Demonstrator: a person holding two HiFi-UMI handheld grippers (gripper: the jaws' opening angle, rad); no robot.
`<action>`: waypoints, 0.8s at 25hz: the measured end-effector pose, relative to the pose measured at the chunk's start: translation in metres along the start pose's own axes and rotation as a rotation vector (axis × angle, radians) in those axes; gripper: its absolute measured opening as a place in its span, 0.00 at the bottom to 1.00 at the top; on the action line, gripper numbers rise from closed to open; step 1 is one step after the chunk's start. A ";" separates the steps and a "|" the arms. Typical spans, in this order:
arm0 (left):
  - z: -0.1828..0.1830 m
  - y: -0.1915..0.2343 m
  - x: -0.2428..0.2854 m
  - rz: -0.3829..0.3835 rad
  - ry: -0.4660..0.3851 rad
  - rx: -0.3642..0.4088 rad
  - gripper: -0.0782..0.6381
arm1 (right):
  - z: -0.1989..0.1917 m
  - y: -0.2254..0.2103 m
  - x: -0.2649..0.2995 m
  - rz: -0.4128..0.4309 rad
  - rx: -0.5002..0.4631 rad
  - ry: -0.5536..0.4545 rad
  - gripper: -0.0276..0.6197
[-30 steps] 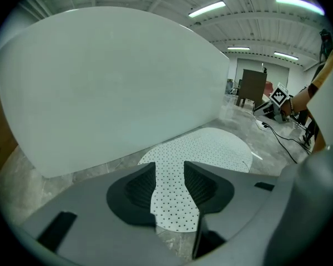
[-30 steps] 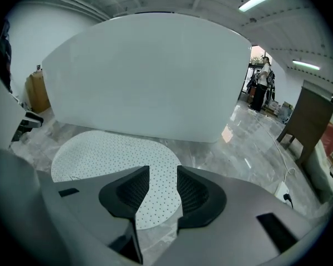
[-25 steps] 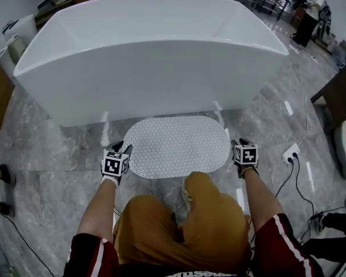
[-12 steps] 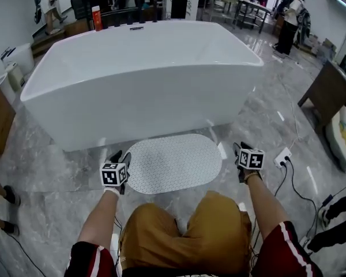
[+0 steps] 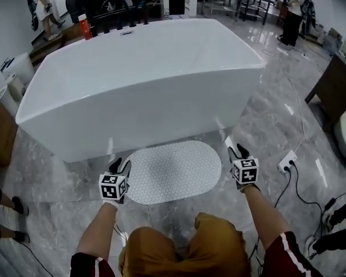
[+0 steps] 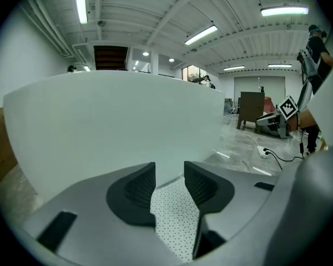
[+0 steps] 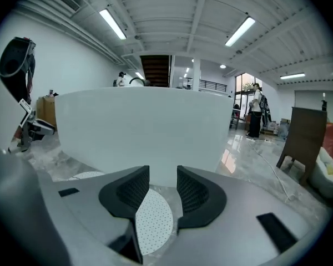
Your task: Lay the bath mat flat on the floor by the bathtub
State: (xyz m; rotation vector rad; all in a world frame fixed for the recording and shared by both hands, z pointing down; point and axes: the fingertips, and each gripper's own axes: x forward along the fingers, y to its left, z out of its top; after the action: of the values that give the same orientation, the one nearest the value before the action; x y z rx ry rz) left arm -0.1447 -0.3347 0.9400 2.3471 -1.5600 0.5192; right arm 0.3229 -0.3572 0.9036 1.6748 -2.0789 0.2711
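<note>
The white dotted bath mat (image 5: 173,171) lies flat on the grey marble floor, right in front of the white bathtub (image 5: 150,120). My left gripper (image 5: 120,165) hovers at the mat's left end, open, nothing between its jaws. My right gripper (image 5: 235,150) hangs just off the mat's right end, open and empty too. Between the jaws in the left gripper view (image 6: 169,173) I see the mat (image 6: 175,220) below and the tub wall (image 6: 111,121) ahead. The right gripper view (image 7: 163,179) shows the mat's rounded end (image 7: 152,220) under its jaws.
A white power strip (image 5: 289,161) with black cables lies on the floor at the right. A wooden cabinet (image 5: 0,131) stands left, dark furniture (image 5: 334,88) right. Someone's shoes (image 5: 11,203) show at the left edge. The person's bent knees (image 5: 184,250) are just behind the mat.
The mat lies where it was. Both grippers have drawn a little away from its ends, the right one now off its edge, and the head view has shifted.
</note>
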 end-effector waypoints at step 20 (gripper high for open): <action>0.295 -0.047 -0.199 0.111 -0.020 -0.098 0.35 | 0.263 -0.026 -0.149 0.114 0.112 0.100 0.31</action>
State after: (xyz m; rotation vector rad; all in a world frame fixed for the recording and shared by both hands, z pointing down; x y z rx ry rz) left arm -0.1294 -0.2749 0.5863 2.2100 -1.6924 0.4336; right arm 0.3129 -0.3450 0.6000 1.5726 -2.1223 0.5069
